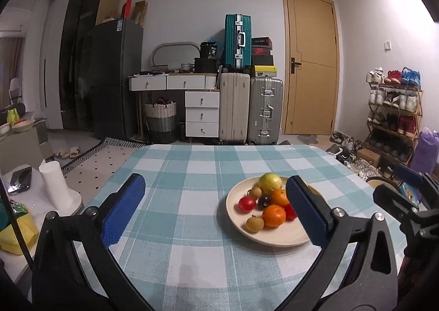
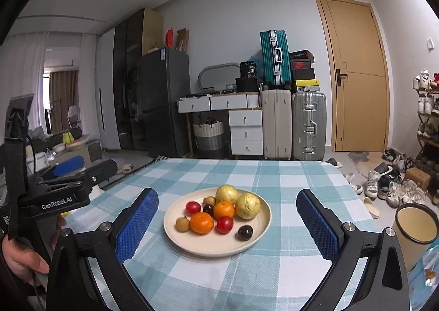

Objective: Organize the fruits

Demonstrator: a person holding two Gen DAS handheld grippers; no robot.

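Right wrist: fruit plate [image 2: 258, 234] between open gripper [image 2: 227, 226] fingers.

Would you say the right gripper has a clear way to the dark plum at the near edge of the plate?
Probably yes. The right gripper is open and empty, and the dark plum lies apart from the other fruit on the plate, nothing between.

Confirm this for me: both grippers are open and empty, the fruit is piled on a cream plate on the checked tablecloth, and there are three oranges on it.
Not quite. The right wrist view shows two oranges, not three. The rest stands: the left gripper and right gripper are open and empty, and the fruit lies on the cream plate on the checked tablecloth.
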